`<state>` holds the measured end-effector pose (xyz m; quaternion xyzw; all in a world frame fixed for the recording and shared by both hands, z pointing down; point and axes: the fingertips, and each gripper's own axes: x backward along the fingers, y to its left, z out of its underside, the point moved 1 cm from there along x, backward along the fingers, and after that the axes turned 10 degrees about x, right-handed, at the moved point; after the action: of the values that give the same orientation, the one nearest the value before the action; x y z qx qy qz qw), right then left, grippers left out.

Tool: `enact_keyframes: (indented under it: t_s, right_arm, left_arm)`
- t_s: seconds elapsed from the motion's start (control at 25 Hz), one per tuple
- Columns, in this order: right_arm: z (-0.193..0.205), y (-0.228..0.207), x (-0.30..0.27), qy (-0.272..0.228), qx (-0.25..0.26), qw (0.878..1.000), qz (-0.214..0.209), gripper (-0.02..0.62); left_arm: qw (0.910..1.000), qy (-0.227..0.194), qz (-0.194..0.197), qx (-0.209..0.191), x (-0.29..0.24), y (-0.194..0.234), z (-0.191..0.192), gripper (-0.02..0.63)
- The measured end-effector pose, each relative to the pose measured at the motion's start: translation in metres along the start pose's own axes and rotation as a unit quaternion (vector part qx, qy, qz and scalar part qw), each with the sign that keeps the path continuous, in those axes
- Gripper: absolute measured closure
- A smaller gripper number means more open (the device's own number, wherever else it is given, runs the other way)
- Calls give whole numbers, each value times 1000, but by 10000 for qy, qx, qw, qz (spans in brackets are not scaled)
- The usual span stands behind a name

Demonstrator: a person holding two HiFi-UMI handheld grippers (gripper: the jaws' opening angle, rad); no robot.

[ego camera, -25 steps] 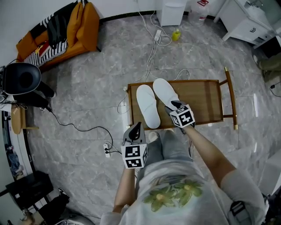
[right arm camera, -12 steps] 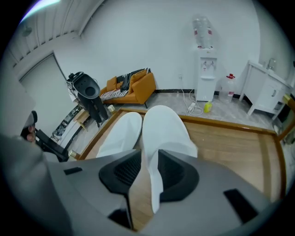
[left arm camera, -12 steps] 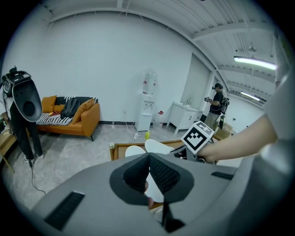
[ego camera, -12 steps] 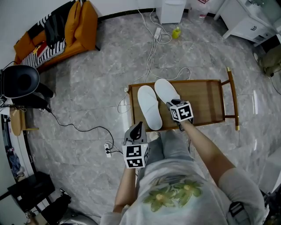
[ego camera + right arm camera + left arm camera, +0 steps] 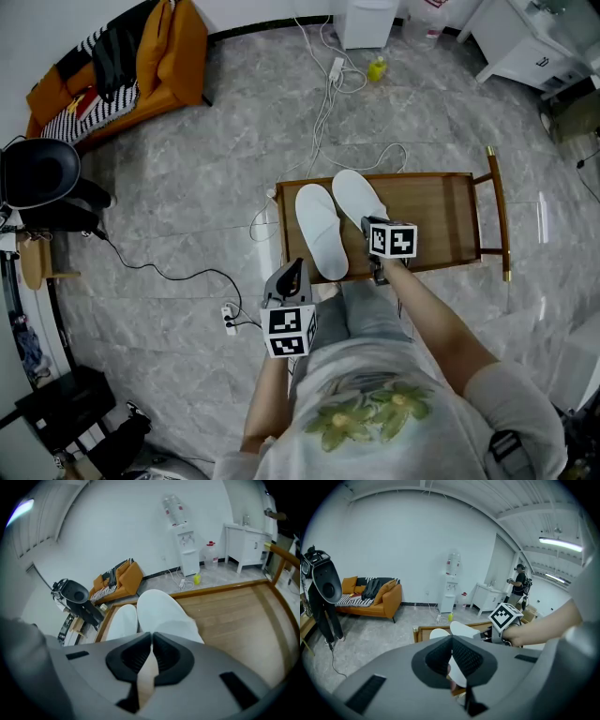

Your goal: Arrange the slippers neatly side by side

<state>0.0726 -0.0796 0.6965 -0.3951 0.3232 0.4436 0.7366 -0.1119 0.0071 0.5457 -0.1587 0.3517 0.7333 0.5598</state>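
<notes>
The left gripper (image 5: 293, 270) hangs short of the tabletop (image 5: 441, 216), its jaws closed on nothing. The right gripper (image 5: 151, 641) has just been closing its jaws, which now pinch the near heel of the right-hand slipper (image 5: 164, 613). This lies just beside the other slipper (image 5: 121, 620), toes pointing away.

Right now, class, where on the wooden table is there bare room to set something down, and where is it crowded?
Free: the right half of the table, between the right slipper and the end rail. Crowded: the left end, where the left slipper lies beside it and the right gripper, jaws just closed, pinches its near end.
</notes>
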Motion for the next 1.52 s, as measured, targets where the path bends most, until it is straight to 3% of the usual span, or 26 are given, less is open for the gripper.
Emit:
enact_keyframes:
  t_s: [0.36,0.68,0.96,1.16,1.32,1.52]
  right_arm:
    - [-5,5,8,-283,-1109,9932,218,575]
    - [-1,19,11,-517,-2457,9678,181,577]
    - [10,21,1,-255,-1877,9812,373,577]
    - [9,23,0,-275,-1661,9855,205,569]
    - [8,30,0,-209,-1313,9911,-12,497]
    - [12,36,8,-142,-1264,9917,-182,457]
  left_arm:
    - [10000,-20,4,39,-2,6,-8,591]
    - [10000,10,-3,42,-1,10,-7,591]
    - [10000,0,-14,22,2,7,-4,591]
    - [10000,22,-58,24,4,5,0,591]
    - [10000,19,-87,19,3,5,0,591]
    - [10000,-24,-96,-9,2,-2,-3,591]
